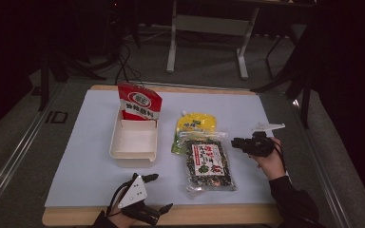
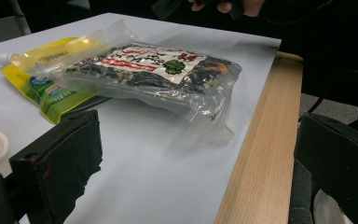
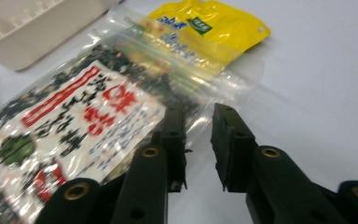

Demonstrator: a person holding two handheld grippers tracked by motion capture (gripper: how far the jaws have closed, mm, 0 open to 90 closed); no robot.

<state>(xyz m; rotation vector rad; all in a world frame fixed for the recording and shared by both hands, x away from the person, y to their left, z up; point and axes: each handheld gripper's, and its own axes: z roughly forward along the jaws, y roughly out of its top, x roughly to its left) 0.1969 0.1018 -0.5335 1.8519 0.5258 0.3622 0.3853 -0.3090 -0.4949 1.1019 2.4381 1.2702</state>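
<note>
Right gripper view | seaweed bag point(image 3: 74, 126) just beside right gripper point(image 3: 198, 140) | untouched

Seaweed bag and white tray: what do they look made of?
Seaweed bag: seemingly thin clear plastic film, glossy; it wrinkles, glints, and the dark contents show through. White tray: probably rigid moulded plastic, matte cream; smooth walls, rounded rim.

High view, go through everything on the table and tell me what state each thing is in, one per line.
White tray: empty apart from the red pouch leaning at its far end.
Red pouch: upright, sealed.
Yellow spout pouch: lying flat, partly under the clear bag.
Clear bag of dark dried food: flat, sealed, not gripped.
Left hand-held gripper: open, empty.
Right hand-held gripper: slightly open, nothing between the jaws.
</note>
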